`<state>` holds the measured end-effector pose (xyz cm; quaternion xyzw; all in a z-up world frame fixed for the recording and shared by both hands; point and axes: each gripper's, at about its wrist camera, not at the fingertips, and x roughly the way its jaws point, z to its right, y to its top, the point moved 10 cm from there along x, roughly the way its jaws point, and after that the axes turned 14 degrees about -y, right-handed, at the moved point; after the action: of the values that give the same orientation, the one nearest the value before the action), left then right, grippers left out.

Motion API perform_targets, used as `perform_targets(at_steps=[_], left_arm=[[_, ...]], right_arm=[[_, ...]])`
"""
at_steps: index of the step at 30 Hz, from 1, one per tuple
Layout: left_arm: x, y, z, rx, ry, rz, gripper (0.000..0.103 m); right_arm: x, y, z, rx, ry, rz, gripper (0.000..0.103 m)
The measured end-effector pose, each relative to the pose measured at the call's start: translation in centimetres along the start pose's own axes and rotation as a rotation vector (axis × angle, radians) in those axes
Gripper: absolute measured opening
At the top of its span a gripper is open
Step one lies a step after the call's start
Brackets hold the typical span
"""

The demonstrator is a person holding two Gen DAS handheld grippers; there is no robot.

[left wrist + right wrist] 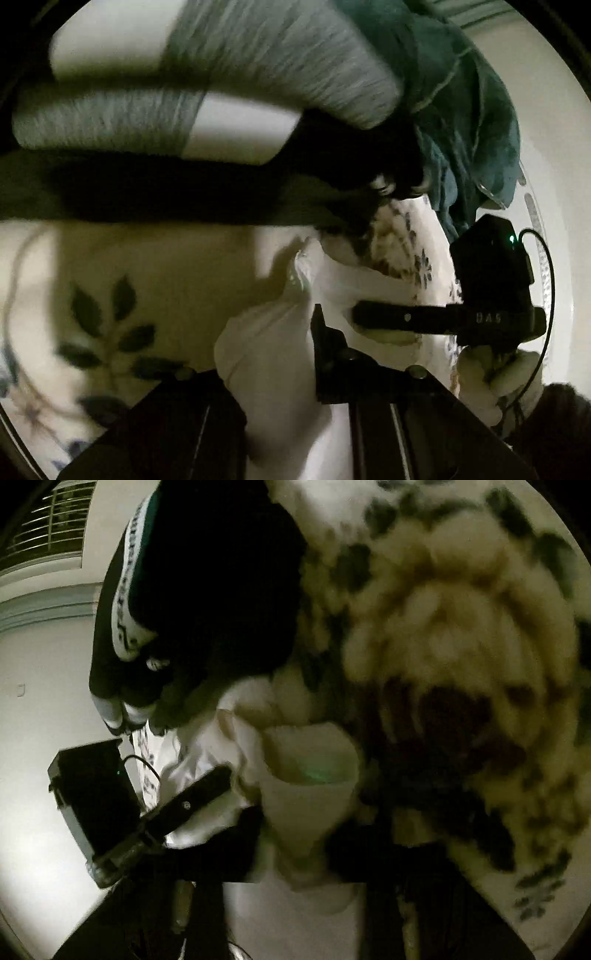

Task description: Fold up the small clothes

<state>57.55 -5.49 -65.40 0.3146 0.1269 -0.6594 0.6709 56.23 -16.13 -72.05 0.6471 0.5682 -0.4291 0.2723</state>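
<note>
- My left tool (280, 354) is pinching the white garment (280, 369), lying on the floral bedsheet (110, 314).
- My right tool (314, 812) is also clamping that white garment, just beside the left tool.

White garment (280, 369): soft matt cloth, smooth weave, creased. Grey-and-white piece (258, 62): ribbed knit, matt, heathered. Teal item (476, 122): thicker matt cloth with visible stitched seams. Black garment (221, 572): dark matt cloth with a white printed band. Bed sheet (110, 280): cream printed cloth, leaf pattern, matt. Left hand-held gripper (288, 332) and right hand-held gripper (299, 834): black matt plastic with metal screws.
</note>
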Motion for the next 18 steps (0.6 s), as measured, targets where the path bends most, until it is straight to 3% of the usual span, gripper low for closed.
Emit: perform_targets(at_steps=[4, 8, 14, 18], left_arm=[[-2.5, 0.5, 2.0, 0.043, -0.005, 0.054, 0.008], [-5.4, -1.2, 5.5, 0.096, -0.031, 0.115, 0.008], [-9.9, -7.7, 10.2, 0.177, -0.010, 0.164, 0.009], [-11.2, -13.8, 10.3, 0.127, -0.017, 0.097, 0.017]], right_arm=[[-1.1, -0.6, -1.5, -0.022, 0.021, 0.056, 0.018], [-3.9, -3.5, -4.7, -0.080, 0.079, 0.125, 0.017], [-7.5, -9.7, -8.8, -0.191, 0.077, 0.235, 0.017], [-10.7, -15.8, -8.6, -0.284, 0.068, 0.249, 0.017]])
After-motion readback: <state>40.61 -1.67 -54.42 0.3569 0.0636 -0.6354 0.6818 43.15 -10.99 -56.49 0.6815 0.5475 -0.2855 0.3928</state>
